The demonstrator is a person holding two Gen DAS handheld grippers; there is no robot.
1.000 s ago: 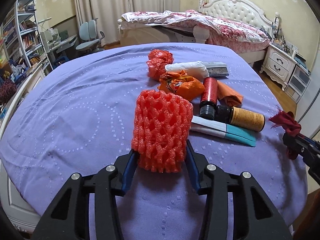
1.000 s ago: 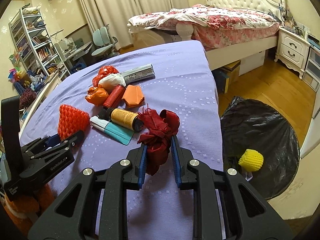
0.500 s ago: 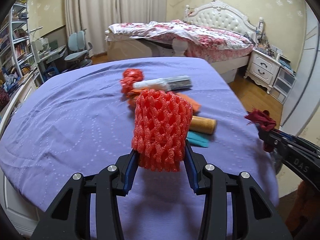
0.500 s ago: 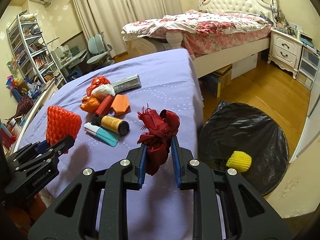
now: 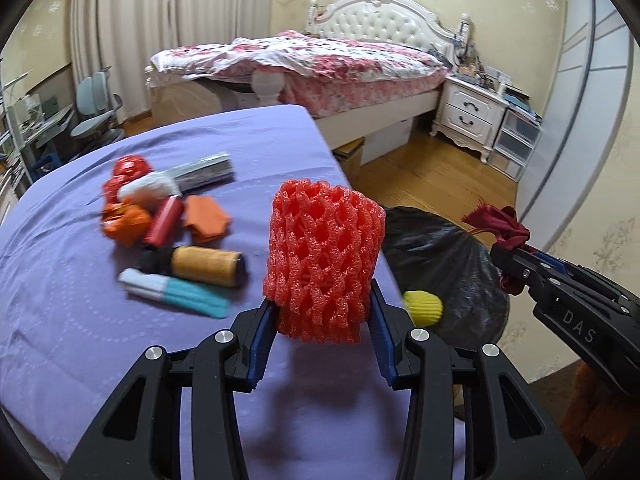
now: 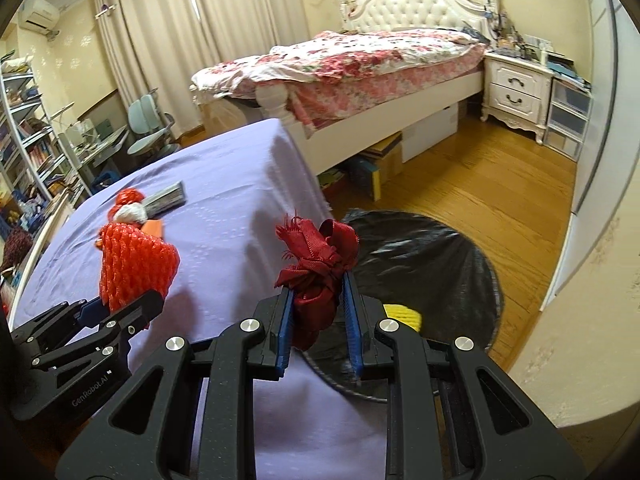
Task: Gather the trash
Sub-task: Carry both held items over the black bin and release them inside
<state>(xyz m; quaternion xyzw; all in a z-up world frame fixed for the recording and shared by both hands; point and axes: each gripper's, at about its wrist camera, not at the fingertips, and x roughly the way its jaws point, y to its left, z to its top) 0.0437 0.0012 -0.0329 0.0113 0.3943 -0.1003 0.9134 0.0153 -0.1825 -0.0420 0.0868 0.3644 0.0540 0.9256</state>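
The left gripper (image 5: pixel 322 314) is clamped on a red foam fruit net (image 5: pixel 324 258), its blue pads pressing the lower sides so the net stands upright above the fingers; below it lies the purple bedspread (image 5: pixel 80 320), close to that cover's right-hand edge; off to its left, well apart, sits the rest of the litter: a yellow-labelled bottle (image 5: pixel 200 266), a white and teal tube (image 5: pixel 172 292), a red can (image 5: pixel 164 222), crumpled orange wrappers (image 5: pixel 124 224) and a grey flat packet (image 5: pixel 204 168); the right gripper (image 6: pixel 318 314) has its jaws squeezed together on a dark red scrap of frayed cloth (image 6: pixel 318 268), which bunches up above the fingertips; just beyond and below this gripper, on the wooden floor (image 6: pixel 500 200), a black bin bag (image 6: pixel 432 264) gapes open, with a yellow foam net (image 6: pixel 402 314) lying inside it near the fingers; the left gripper hangs beside the right one, on its left, over the bedspread.
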